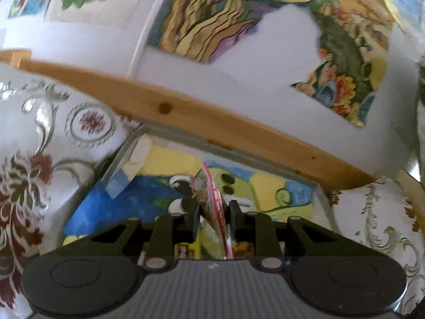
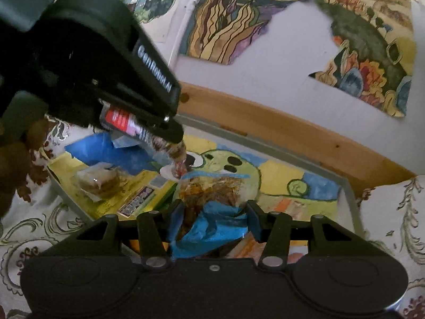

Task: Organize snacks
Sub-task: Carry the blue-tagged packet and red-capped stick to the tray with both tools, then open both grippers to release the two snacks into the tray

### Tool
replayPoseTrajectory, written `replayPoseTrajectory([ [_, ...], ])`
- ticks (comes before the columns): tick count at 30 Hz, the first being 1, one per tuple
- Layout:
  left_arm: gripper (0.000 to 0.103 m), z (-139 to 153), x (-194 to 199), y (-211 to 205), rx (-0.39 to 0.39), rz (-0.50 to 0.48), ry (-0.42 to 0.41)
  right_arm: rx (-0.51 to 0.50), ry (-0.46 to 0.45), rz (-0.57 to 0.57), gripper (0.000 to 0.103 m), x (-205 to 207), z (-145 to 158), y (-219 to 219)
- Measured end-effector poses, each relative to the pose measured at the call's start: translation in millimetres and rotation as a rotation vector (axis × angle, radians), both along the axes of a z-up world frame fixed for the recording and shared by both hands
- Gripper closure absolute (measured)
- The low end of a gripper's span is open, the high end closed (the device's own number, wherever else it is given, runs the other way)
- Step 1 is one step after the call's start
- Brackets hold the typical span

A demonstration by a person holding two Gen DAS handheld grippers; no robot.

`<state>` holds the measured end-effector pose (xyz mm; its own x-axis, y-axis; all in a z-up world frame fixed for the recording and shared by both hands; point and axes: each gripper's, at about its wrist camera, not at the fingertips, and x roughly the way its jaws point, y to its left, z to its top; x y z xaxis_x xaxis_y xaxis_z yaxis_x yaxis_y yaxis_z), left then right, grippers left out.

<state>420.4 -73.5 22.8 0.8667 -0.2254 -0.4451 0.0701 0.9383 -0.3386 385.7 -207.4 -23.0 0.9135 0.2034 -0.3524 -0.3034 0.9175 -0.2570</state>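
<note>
My left gripper [image 1: 212, 208] is shut on a thin red-and-clear snack packet [image 1: 215, 207], held edge-on above a shallow box [image 1: 228, 148] with a painted bottom. In the right wrist view the same left gripper [image 2: 174, 135] hangs over the box [image 2: 265, 143], with the red packet [image 2: 124, 122] clamped in it and its clear end dangling. My right gripper [image 2: 215, 215] is shut on a blue-and-clear snack bag [image 2: 212, 207] with brown contents, low over the box. A clear-wrapped pastry [image 2: 97, 178] lies in the box's left part on a yellow-green packet [image 2: 132, 199].
A wooden rail [image 1: 212, 117] runs behind the box, with a white wall and painted pictures [image 2: 239, 21] above. Patterned cushions [image 1: 39, 138] and cloth [image 2: 393, 207] flank the box on both sides. A brown furry thing [image 2: 16, 164] shows at the far left edge.
</note>
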Motion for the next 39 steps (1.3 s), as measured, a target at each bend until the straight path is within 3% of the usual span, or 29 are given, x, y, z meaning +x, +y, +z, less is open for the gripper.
replayPoseTrajectory([
  [6, 0.077, -8, 6, 11, 0.013, 0.05, 0.061, 0.002, 0.006, -0.019, 0.049, 4, -3, 2],
  [9, 0.068, -8, 6, 14, 0.024, 0.08, 0.066, 0.026, 0.008, -0.023, 0.046, 4, 0, 0],
  [11, 0.048, -7, 4, 14, 0.045, 0.103, 0.073, 0.031, -0.003, -0.03, 0.041, 1, 4, 0],
  [14, 0.026, -6, -1, 14, 0.059, 0.118, 0.057, 0.054, -0.017, -0.027, 0.032, -4, 10, -2],
  [16, 0.015, -4, -5, 13, 0.077, 0.141, 0.038, 0.06, -0.029, -0.028, 0.024, -9, 14, -3],
  [20, 0.004, 2, -14, 12, 0.094, 0.173, 0.002, 0.075, -0.054, -0.032, 0.016, -20, 26, -8],
  [31, 0.001, 35, -65, 14, 0.131, 0.228, -0.082, 0.14, -0.107, -0.068, 0.002, -68, 68, -34],
  [39, 0.0, 54, -120, 22, 0.162, 0.263, -0.134, 0.167, -0.127, -0.082, 0.001, -119, 97, -46],
])
